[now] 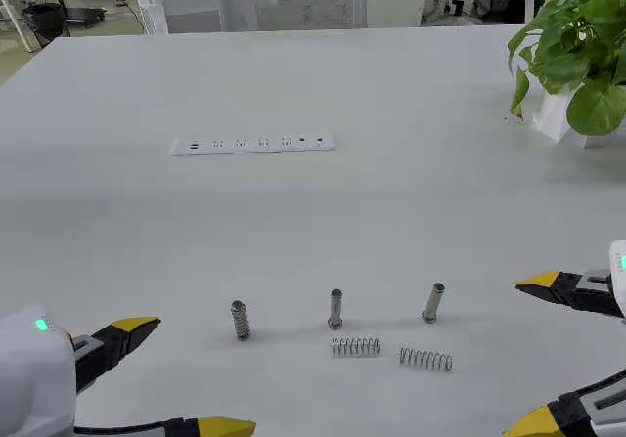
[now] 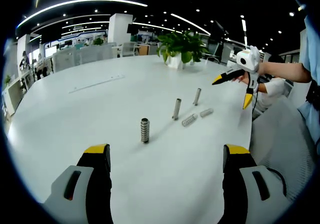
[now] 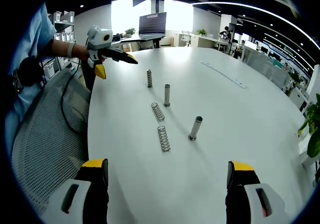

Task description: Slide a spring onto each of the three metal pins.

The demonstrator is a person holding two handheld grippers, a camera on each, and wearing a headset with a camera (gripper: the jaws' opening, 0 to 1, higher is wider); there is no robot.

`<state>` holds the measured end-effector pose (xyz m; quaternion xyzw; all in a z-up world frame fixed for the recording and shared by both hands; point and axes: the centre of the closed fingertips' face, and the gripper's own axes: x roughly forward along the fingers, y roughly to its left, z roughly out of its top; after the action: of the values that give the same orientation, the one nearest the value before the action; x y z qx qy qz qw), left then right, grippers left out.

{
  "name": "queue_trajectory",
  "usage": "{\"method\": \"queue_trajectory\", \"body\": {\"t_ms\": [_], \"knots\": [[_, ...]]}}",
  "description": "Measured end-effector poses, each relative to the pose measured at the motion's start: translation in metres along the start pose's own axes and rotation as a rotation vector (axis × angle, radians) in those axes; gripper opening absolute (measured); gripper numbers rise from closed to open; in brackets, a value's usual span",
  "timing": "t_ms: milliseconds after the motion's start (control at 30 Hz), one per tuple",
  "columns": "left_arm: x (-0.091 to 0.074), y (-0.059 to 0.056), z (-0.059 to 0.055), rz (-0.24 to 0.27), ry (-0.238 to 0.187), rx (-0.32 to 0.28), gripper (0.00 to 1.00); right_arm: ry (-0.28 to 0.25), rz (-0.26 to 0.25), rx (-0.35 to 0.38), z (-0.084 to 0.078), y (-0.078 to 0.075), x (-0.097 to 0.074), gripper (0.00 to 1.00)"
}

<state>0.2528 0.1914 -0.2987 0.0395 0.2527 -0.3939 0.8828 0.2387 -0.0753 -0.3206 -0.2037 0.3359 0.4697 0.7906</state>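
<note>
My left gripper (image 1: pixel 181 375) is wide open and holds nothing. It hovers over the near left part of the table (image 1: pixel 411 212). My right gripper (image 1: pixel 536 351) is also wide open and empty, at the near right side of the table. Neither gripper touches anything.

Between the two grippers, a little farther from me, three metal pins stand upright in one row on the table, well apart from each other. The left pin (image 1: pixel 238 307) already has a spring (image 2: pixel 145 131) around it, and the coils cover most of its length. The middle pin (image 1: pixel 335 309) is bare, and the right pin (image 1: pixel 433 302) is bare too.

Two loose springs lie flat on their sides on the table, on my side of the row. The first loose spring (image 1: pixel 354 345) lies just beside the foot of the middle pin. The second loose spring (image 1: pixel 425 359) lies near the right pin, a little closer to me. The two loose springs do not touch each other or any pin.

Far behind the pins, a white power strip (image 1: pixel 252 144) lies on the table. At the far right corner stands a green plant (image 1: pixel 577 46) in a white pot.
</note>
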Motion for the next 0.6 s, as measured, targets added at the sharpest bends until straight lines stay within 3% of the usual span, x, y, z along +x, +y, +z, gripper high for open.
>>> {"method": "queue_trajectory", "body": {"t_ms": [267, 600], "knots": [[0.003, -0.002, 0.006, -0.002, -0.007, 0.016, 0.91, -0.001, -0.028, 0.032, -0.01, 0.004, -0.009, 0.99], [0.002, -0.01, 0.015, -0.023, -0.03, 0.044, 0.89, -0.014, -0.039, 0.051, -0.009, 0.008, -0.012, 0.99]]}}
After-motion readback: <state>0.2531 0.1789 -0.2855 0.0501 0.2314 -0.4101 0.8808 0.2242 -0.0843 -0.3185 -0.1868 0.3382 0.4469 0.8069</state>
